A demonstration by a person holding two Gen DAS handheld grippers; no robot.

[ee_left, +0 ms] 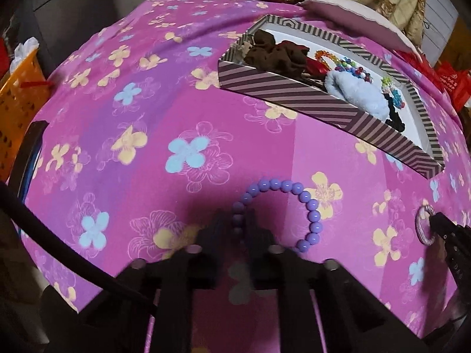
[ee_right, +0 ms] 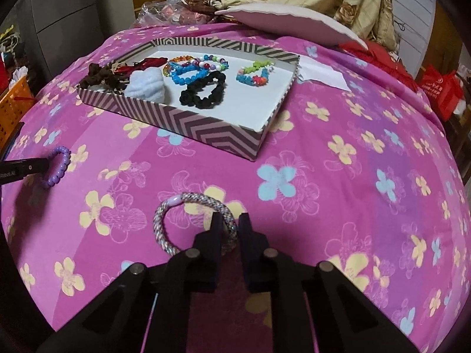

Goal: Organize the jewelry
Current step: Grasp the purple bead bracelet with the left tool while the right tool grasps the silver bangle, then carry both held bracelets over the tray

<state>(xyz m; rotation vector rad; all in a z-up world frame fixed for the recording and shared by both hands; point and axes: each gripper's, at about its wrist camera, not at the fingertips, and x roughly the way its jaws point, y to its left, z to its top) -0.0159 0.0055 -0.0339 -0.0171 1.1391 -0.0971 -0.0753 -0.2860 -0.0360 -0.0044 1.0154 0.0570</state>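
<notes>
Striped box [ee_right: 188, 123] mostly loaded; left gripper [ee_left: 235, 220] pinching purple bead bracelet [ee_left: 309, 203], right gripper [ee_right: 229, 229] pinching woven bangle [ee_right: 164, 220], both undelivered

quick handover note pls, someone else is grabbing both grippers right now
Left gripper: shut on the purple bead bracelet, low over the pink floral cloth.
Right gripper: shut on the silver woven bracelet, also near the cloth.
Striped box: already holds bead bracelets, a black scrunchie, a pale blue scrunchie and a brown one.
Left to do: carry both held bracelets to the box and release them inside.
</notes>
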